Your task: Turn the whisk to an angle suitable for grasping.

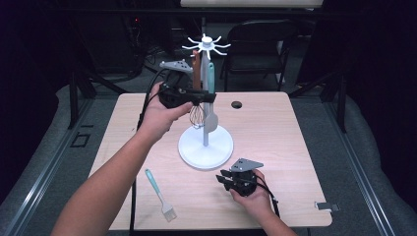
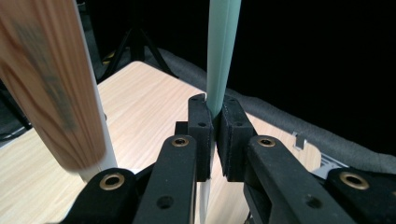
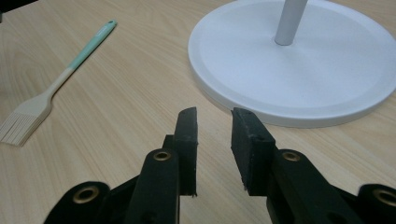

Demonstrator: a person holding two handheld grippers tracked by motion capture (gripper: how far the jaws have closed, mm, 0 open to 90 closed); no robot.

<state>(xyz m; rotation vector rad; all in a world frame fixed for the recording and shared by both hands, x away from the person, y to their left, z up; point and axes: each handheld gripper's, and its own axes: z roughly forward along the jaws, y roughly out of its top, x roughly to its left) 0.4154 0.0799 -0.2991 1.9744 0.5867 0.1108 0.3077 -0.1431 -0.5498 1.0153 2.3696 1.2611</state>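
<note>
Table (image 1: 275, 128): light wood, w/ a white rack (image 1: 205, 140) standing near its middle, a bit toward the far edge; round base, thin post, spoked hook crown up top. Hanging off the crown: a wood-handled tool (image 1: 196, 69), a whisk (image 1: 197, 115) and a teal spatula (image 1: 211, 83), its pale blade just above the base. Left gripper (image 1: 209, 97) is up beside the post, jaws pinched on the teal spatula handle (image 2: 223, 51), grip low on the teal part w/ the pale section running down between the pads. Wood handle hangs just beside it, near the left jaw. Right gripper (image 1: 225, 178) rests low near the near edge, right of centre, jaws parted and holding nothing, aimed at the base rim (image 3: 243, 109). A brush (image 1: 160, 194) lies flat toward the near-left corner, bristles facing the near edge. Prob. the step is unhooking the spatula or seating it; can't tell which. To do it well: keep the squeeze firm, move straight along the handle so the top loop clears its hook, don't swing sideways into the wood handle or whisk. Base looks light, so rack could tip if pulled; right gripper could steady it at the rim.
</note>
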